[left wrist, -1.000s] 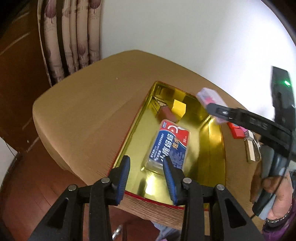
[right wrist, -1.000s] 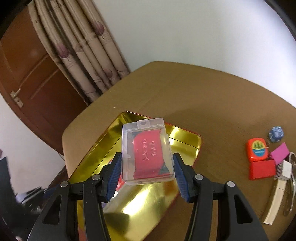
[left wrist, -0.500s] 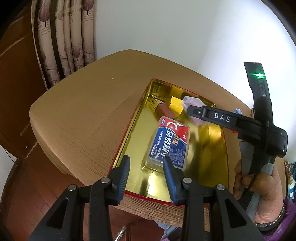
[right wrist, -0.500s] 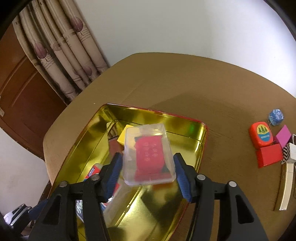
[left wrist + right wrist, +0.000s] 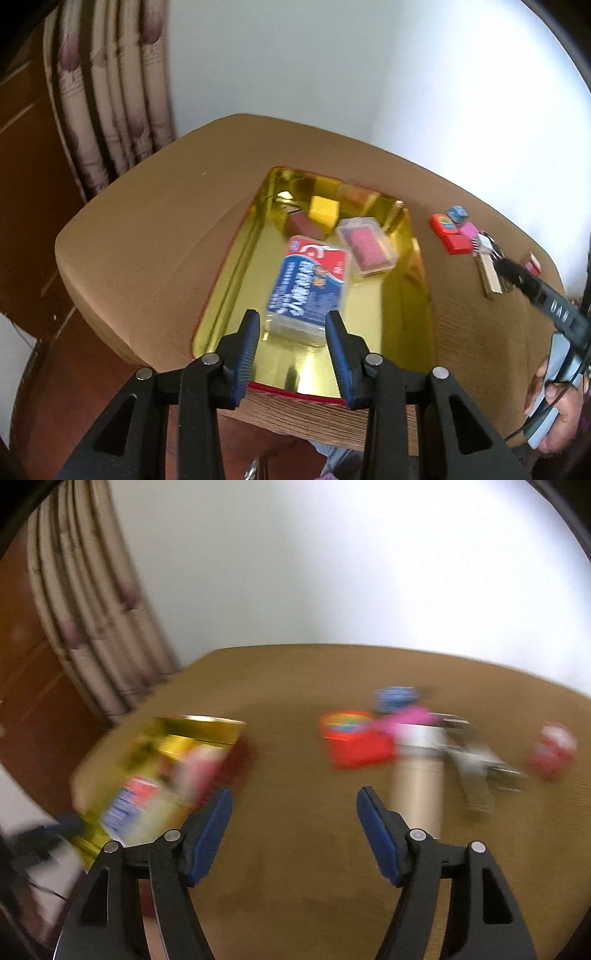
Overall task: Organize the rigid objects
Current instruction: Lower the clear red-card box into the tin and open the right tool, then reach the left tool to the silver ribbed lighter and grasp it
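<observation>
The clear plastic case [image 5: 367, 246] with a red insert, which a second ago was clamped between the right gripper's fingers above the tray, now lies flat inside the gold tray [image 5: 421, 295]. The right gripper [image 5: 293, 834] has just been opening its jaws and nothing sits between them now; its view is smeared with motion and faces the loose items on the wooden table [image 5: 155, 236] rather than the tray. That reads as 1 more item sorted, with the hand likely heading for the next one

The gold tray sits on the table near its front edge. Inside it are 4 things: a blue, red and white box [image 5: 308, 288] lying flat near the middle, the clear case just beside its right side toward the far right, a yellow block [image 5: 324, 211] at the far end, and a brownish-red block [image 5: 304, 225] beside the yellow one

Outside the tray, to its right, a cluster waits on the table: an orange-red tape measure [image 5: 443, 223], a small blue piece [image 5: 457, 213], a pink block [image 5: 468, 229], a red block [image 5: 458, 243], a beige and metal tool [image 5: 489, 267], and a small red and white item [image 5: 533, 263] further right

The left gripper [image 5: 293, 354] hovers over the near end of the tray, its blue pads [image 5: 248, 350] narrowly parted and gripping nothing
</observation>
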